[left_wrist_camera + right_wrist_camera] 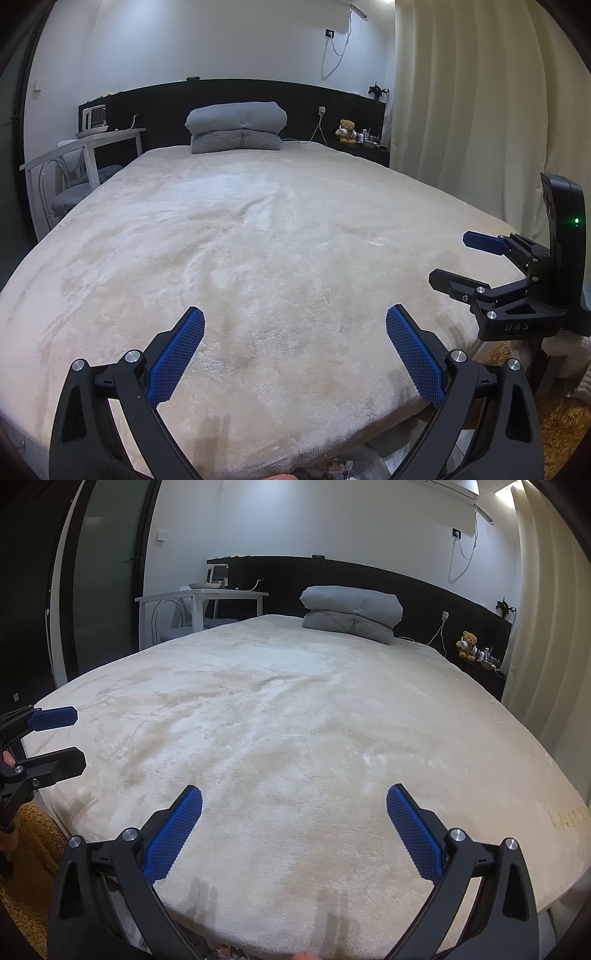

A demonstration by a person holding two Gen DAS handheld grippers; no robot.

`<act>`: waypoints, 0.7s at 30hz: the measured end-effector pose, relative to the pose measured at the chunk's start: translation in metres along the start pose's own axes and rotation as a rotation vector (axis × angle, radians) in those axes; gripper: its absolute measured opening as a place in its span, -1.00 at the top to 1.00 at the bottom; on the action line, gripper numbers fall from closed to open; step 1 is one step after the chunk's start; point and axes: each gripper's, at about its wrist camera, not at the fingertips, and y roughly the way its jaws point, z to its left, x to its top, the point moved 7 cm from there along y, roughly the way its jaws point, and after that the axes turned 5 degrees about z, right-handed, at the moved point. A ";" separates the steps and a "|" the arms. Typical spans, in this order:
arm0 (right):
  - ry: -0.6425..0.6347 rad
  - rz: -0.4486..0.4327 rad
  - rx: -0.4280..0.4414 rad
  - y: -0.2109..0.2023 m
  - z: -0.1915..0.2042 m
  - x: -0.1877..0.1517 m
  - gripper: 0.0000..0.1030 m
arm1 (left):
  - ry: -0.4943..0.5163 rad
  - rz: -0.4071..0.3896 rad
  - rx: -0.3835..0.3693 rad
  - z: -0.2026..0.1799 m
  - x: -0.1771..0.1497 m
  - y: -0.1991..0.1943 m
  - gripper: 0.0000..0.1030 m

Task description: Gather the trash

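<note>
Left gripper (295, 350), black with blue pads, was spread wide and empty at lower centre over the cream plush bed (258, 240). Folded grey quilt (236, 127) sat upper centre by the black headboard (221, 96). Right gripper (294, 830) was also spread and empty, lower centre. Possible trash (347, 467) was glimpsed at the bottom edge under the bed's foot, too unclear to identify.

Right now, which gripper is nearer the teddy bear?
Right. The right gripper sits at the bed's foot on the teddy bear side; the left gripper is beside it, farther over.
</note>
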 end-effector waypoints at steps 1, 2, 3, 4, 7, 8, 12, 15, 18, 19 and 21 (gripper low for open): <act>0.008 0.000 0.001 0.000 -0.001 0.000 -0.92 | 0.003 -0.001 0.000 -0.001 0.000 0.000 -0.87; 0.012 0.002 0.003 0.000 -0.002 0.000 -0.92 | 0.008 -0.002 0.002 -0.001 0.000 0.000 -0.87; 0.013 0.001 0.003 0.000 -0.003 0.001 -0.92 | 0.012 -0.003 0.002 -0.002 0.001 0.000 -0.87; 0.014 -0.001 0.005 0.000 -0.003 0.001 -0.92 | 0.012 -0.005 0.002 -0.002 0.001 0.000 -0.87; 0.014 -0.003 0.007 0.000 -0.004 0.002 -0.92 | 0.005 -0.016 -0.005 -0.004 0.001 -0.002 -0.87; 0.015 0.000 0.007 0.001 -0.004 0.002 -0.92 | 0.004 -0.019 -0.004 -0.004 0.001 -0.002 -0.87; 0.002 0.002 0.008 0.002 -0.001 0.003 -0.92 | -0.004 -0.028 -0.004 -0.005 0.002 -0.004 -0.87; -0.007 0.004 0.006 0.003 0.000 0.002 -0.92 | -0.018 -0.031 -0.002 -0.002 0.003 -0.005 -0.87; -0.007 0.004 0.006 0.004 0.001 0.003 -0.92 | -0.030 -0.035 -0.001 0.001 0.004 -0.006 -0.87; -0.006 0.005 0.007 0.003 0.001 0.002 -0.92 | -0.033 -0.037 -0.001 0.001 0.004 -0.006 -0.87; -0.005 0.005 0.007 0.003 0.001 0.003 -0.92 | -0.034 -0.039 0.001 0.002 0.004 -0.007 -0.87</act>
